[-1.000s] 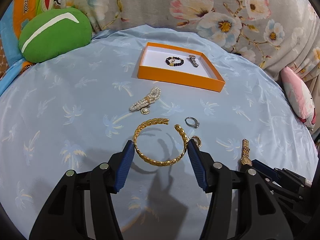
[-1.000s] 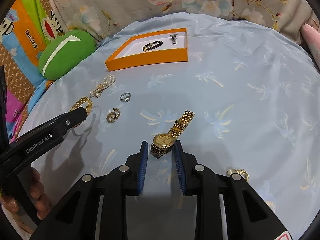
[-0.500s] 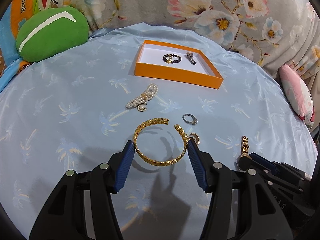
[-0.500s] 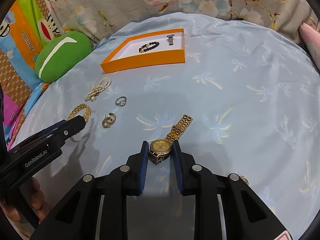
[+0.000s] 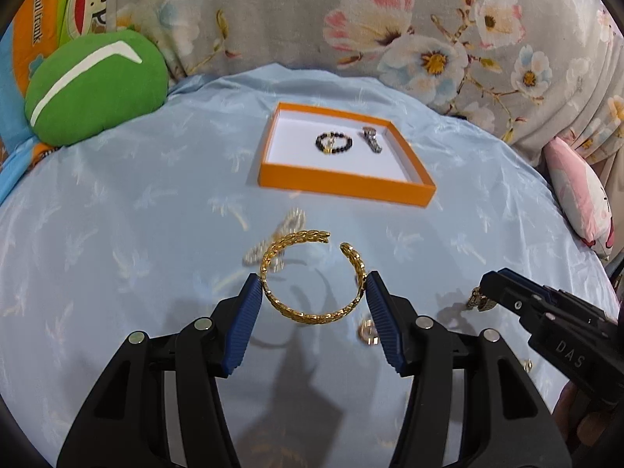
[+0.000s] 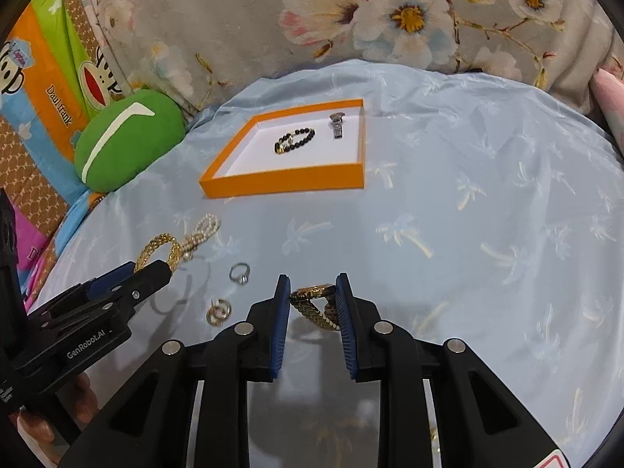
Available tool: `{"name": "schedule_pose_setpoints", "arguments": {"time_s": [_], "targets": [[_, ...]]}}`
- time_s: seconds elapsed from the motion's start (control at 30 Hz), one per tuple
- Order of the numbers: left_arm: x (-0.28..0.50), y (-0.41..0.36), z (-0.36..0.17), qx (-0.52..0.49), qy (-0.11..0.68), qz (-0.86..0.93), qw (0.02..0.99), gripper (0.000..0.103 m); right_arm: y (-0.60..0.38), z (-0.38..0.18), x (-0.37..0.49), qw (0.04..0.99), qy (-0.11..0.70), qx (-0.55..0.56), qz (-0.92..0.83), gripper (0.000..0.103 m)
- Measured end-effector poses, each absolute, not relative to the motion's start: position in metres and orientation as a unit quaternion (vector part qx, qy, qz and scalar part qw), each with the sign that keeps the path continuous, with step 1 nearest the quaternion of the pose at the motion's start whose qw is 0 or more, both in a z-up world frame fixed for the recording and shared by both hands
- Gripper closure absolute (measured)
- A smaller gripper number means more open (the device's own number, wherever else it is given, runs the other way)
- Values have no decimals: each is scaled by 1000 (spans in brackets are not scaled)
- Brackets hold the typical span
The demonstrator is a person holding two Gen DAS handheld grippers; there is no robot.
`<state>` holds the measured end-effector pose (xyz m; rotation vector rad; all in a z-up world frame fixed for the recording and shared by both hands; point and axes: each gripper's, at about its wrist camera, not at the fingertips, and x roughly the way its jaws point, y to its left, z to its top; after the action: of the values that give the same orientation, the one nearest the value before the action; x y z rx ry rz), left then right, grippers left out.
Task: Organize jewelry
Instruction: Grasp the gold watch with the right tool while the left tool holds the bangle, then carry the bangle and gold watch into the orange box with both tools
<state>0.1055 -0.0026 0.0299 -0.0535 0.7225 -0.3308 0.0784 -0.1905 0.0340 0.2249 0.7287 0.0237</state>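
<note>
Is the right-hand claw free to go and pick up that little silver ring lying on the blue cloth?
Probably not right now. The right gripper is already shut on the gold watch, so its fingers are full. The silver ring itself lies uncovered on the cloth just to its left, with nothing between them.

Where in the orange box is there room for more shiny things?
The shallow orange box has bare white floor along its near wall and left end. Its far right corner is crowded: the black bead bracelet and small silver clasp lie there. The blue cloth right of the box is bare too.
</note>
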Motion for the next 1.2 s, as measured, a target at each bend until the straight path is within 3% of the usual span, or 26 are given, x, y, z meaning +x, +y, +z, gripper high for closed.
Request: {"name": "schedule_pose_setpoints", "arguments": {"time_s": [0.4,0.53,0.87,0.97,1.07,1.2], "targets": [[198,-36,63,-4,326,-170,930,50,-200,71,176,942,322,94,30,82],[235,-43,59,-19,341,-180,922,50,-205,69,209,940,326,99,36,100],[293,-54,40,-24,359,-173,917,50,-223,59,252,938,333,96,23,100],[291,-52,38,-22,356,-171,918,50,-226,57,229,939,330,92,23,96],[283,-49,40,-21,352,-173,920,49,-224,49,202,936,339,90,31,82],[269,-46,42,-19,344,-171,923,49,-209,31,193,929,363,70,37,79]]}}
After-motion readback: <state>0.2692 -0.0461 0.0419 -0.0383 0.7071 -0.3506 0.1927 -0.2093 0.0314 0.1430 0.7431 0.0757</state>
